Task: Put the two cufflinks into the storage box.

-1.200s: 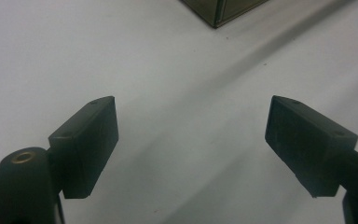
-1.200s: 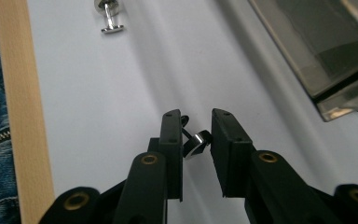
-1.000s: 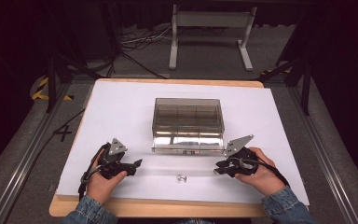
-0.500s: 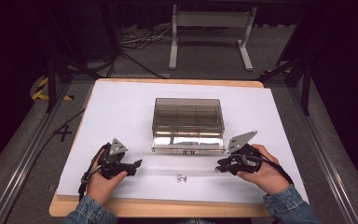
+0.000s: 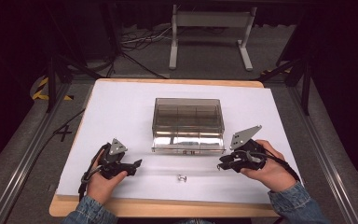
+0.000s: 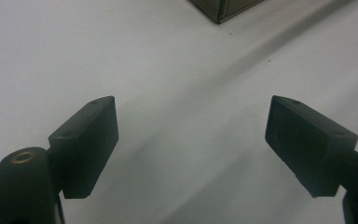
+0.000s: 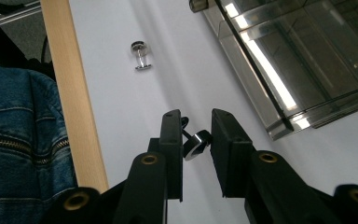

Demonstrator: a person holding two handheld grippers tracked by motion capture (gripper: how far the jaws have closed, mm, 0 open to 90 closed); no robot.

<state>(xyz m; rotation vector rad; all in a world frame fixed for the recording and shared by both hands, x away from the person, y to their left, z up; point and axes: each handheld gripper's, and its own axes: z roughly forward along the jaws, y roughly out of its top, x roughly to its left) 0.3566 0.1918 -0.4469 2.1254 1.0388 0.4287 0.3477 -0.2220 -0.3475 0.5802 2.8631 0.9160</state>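
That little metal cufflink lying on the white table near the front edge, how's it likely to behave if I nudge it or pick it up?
The cufflink looks polished and shiny, so it may well slip between flat jaws. It has a round head on a thin post, so a nudge could roll or spin it. It is tiny next to the clear box, so probably light, rigid and easily flicked away.

The high view looks forward and down from above the person's side of the bench (image 5: pixel 121 102), far enough back to take in the whole white top and the floor beyond it. The left gripper view rides low and close, facing along its own two black fingers (image 6: pixel 88 144) across bare white surface — a corner of the clear box (image 6: pixel 223 9) sits at its top edge. The right gripper view also sits near the bench, looking along its fingers (image 7: pixel 172 154) toward the bench's wooden near edge — it shares the clear box (image 7: pixel 298 56) and the small metal piece (image 7: pixel 140 56) with the high view.
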